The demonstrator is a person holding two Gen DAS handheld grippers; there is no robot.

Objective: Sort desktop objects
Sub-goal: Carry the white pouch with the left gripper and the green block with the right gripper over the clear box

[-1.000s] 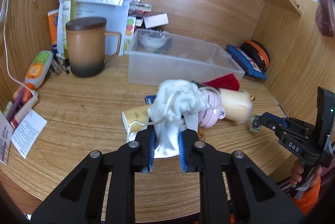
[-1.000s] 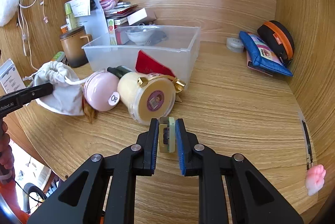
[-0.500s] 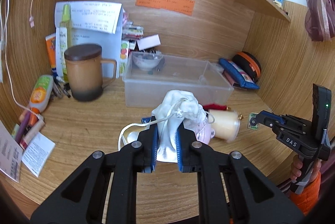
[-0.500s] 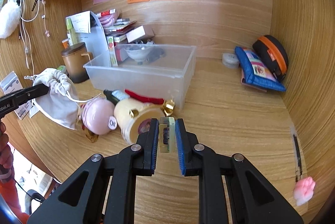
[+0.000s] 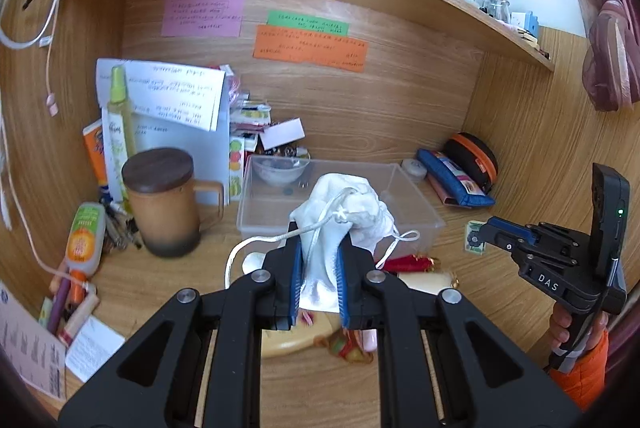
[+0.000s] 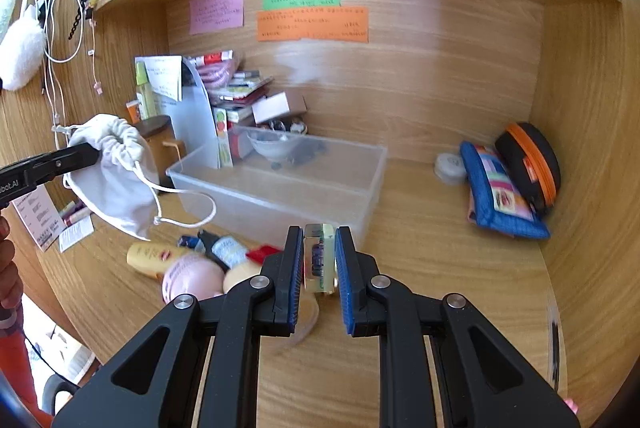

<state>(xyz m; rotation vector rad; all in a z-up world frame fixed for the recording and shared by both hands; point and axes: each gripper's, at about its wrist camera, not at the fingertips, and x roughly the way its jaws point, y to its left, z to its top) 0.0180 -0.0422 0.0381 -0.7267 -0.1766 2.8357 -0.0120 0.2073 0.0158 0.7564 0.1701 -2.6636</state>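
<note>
Two items up off the desk at once, one per gripper. Left gripper (image 5: pixel 319 278) pinches a white drawstring pouch (image 5: pixel 344 212) by its lower cloth, jaws pressed together on the fabric; the gathered mouth and loose cord (image 5: pixel 256 248) flop forward, over the near wall of the clear plastic bin (image 5: pixel 416 212). Seen from the right wrist view, the pouch (image 6: pixel 116 184) hangs clear of the desk, left of the bin (image 6: pixel 280 196).

Pouch looks soft and light, limp, no fixed shape; contents unknown, so weight is a guess. A grip on bunched cloth should hold, though the trailing cord could snag the bin rim or the clutter below.

Right gripper (image 6: pixel 318 264) is clamped flat on a small rectangular tag-like piece (image 6: pixel 319 258), greenish, edge-on between the blue pads. Appears thin, stiff and light; held across its faces, which suits it. Detail blurred.

Bin is near both, holding a small bowl (image 6: pixel 270 144) at its far end.
</note>
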